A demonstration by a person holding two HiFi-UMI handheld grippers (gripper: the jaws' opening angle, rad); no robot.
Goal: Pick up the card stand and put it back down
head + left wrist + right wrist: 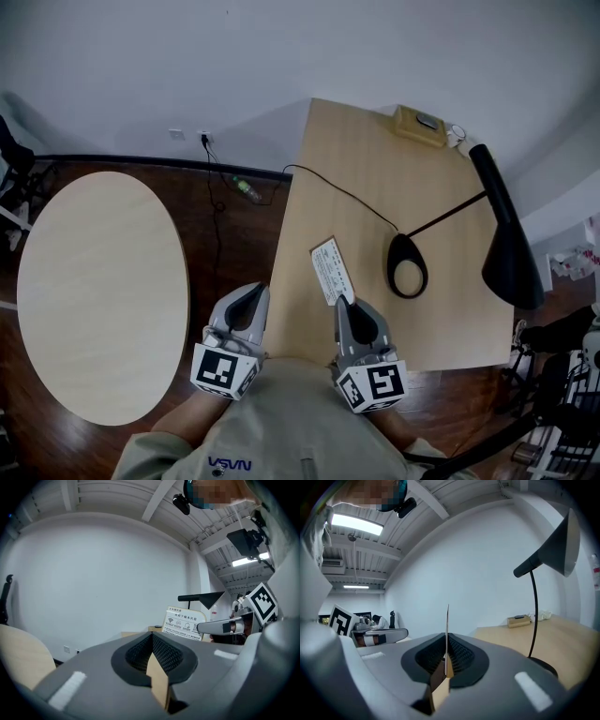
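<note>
Rectangular table (pixel 347 159): standing right of round table (pixel 103 291).
Lamp base (pixel 407 266): sitting on the rectangular table, just right of the card stand (pixel 332 270).
Box (pixel 419 125): sitting at the table's far edge.
Bottle (pixel 247 190): lying on the floor between the tables, near the wall.
Card stand: being pinched in right gripper (pixel 347 304) over the table's near left part.
Left gripper (pixel 246 298): hanging beside it, left of the table edge.

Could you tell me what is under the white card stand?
The light wooden rectangular table, below the white card stand gripped by the right tool. The tool covers the stand's lower edge.
</note>
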